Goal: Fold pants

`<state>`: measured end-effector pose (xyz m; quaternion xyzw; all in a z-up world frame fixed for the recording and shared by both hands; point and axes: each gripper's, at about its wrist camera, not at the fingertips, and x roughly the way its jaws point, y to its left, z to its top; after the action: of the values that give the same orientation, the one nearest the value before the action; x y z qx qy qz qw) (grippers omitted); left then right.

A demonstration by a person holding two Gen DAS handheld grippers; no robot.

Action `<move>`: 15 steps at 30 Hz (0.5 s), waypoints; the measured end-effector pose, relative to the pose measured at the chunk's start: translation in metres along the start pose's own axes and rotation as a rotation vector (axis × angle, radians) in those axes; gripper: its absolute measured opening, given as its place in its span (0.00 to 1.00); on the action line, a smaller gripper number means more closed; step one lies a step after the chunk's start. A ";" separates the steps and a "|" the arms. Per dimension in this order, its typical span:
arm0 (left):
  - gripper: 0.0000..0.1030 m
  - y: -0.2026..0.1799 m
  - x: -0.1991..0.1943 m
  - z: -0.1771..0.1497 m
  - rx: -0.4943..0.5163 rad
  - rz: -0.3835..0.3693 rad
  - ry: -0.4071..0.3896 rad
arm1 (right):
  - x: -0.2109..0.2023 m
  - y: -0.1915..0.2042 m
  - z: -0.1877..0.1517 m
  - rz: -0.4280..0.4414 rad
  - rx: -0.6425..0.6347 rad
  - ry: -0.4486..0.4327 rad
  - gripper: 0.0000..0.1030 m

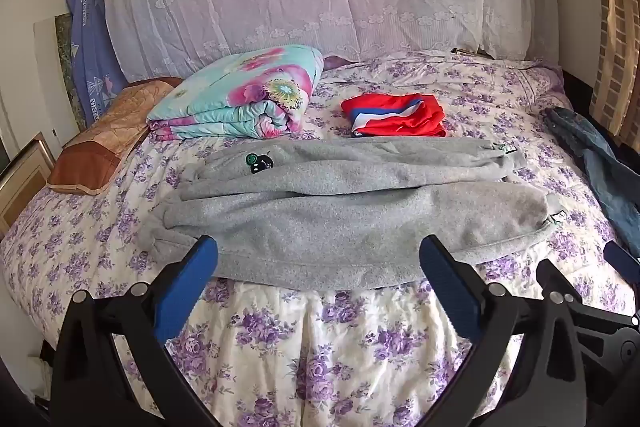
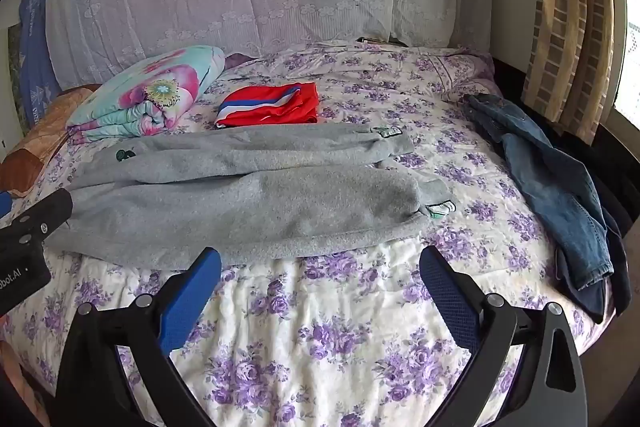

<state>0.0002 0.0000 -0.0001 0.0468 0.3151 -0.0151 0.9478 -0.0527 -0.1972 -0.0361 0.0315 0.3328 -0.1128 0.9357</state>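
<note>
Here the grey pants [image 1: 340,211] lie spread sideways across the bed [image 1: 340,339], legs side by side. Both the left tongs [image 1: 318,263] and right tongs [image 2: 320,267] hover spread wide near their front edge, holding nothing.

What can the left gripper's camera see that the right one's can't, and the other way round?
Only the left view shows the framed panel beside the bed. Only the right view shows the whole blue jeans with a dark garment beneath, plus the bright window. Both show the grey pants, red shorts, floral quilt and open grippers: left gripper, right gripper.
</note>
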 end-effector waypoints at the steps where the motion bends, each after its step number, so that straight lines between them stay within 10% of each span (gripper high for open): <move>1: 0.95 0.000 0.000 0.000 0.001 0.002 0.000 | 0.000 0.000 0.000 0.001 0.002 -0.002 0.97; 15: 0.95 0.002 0.006 -0.007 -0.009 0.007 0.014 | 0.003 0.001 -0.002 0.010 0.012 0.006 0.97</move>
<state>0.0011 0.0029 -0.0090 0.0437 0.3214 -0.0102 0.9459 -0.0511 -0.1966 -0.0393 0.0390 0.3350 -0.1099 0.9350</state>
